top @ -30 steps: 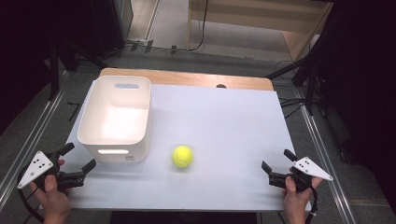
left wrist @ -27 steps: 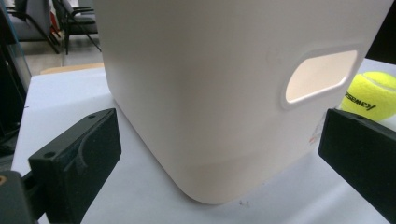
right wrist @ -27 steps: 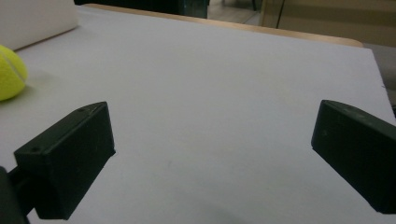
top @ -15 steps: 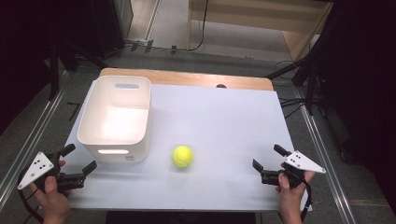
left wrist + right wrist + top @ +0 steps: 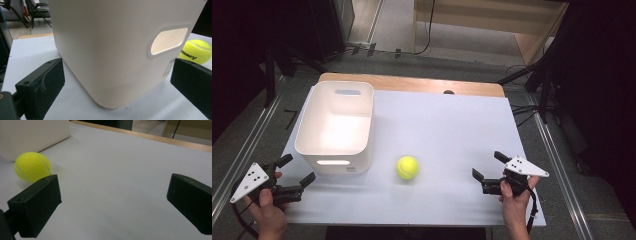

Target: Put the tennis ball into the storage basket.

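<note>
A yellow tennis ball (image 5: 407,167) lies on the white tabletop (image 5: 452,125), just right of the near corner of a white plastic bin (image 5: 371,122) with handle slots. My left gripper (image 5: 298,169) is held open at the table's front left, close to the bin's near wall (image 5: 107,50), and the ball (image 5: 196,51) peeks past that wall. My right gripper (image 5: 488,165) is open at the front right, a hand's width from the ball (image 5: 32,166), which sits beyond its left jaw. Nothing lies between either pair of jaws.
The bin's inside looks empty from above. A wooden strip (image 5: 412,84) runs along the table's far edge. Metal rails (image 5: 557,160) flank the table, and cables lie on the floor behind.
My right gripper has moved left along the front edge, nearer the ball. The left gripper has barely shifted. Ball and bin stay put.
</note>
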Motion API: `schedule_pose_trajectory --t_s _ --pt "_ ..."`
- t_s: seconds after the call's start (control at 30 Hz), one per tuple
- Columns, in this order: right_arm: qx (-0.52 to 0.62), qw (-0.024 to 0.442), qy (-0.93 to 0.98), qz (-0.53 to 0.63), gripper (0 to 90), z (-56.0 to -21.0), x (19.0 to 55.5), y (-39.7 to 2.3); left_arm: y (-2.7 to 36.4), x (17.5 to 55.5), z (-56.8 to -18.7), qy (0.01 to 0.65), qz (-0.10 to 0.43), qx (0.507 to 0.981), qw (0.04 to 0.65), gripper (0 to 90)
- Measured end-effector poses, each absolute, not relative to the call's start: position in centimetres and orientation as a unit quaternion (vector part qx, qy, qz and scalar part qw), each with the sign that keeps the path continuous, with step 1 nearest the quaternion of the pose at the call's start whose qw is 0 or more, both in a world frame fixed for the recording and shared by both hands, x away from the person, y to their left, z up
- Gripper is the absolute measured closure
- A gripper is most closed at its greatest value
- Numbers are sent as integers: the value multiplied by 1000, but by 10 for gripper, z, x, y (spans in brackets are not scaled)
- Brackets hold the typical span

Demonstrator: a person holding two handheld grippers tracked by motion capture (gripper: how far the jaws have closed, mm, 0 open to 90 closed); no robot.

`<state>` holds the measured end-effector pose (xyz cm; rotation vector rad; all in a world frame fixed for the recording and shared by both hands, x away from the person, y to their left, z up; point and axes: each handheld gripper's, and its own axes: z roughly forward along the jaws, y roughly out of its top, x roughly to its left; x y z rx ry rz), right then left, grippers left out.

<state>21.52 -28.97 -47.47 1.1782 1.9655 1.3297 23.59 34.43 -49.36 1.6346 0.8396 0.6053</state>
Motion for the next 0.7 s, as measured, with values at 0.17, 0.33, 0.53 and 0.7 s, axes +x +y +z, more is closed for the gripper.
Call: schedule_pose_trajectory --t_s 0.17,0.33,0.53,0.7 --pt "425 238 730 479 0 -471 222 -280 345 236 -494 356 257 695 569 0" --pt "416 230 740 476 0 -469 229 -270 345 236 -494 356 257 694 570 0" --pt "407 216 754 468 0 -468 236 -257 345 236 -494 356 255 694 572 0" --pt "392 207 770 460 0 -467 243 -245 345 235 -494 356 255 694 572 0"
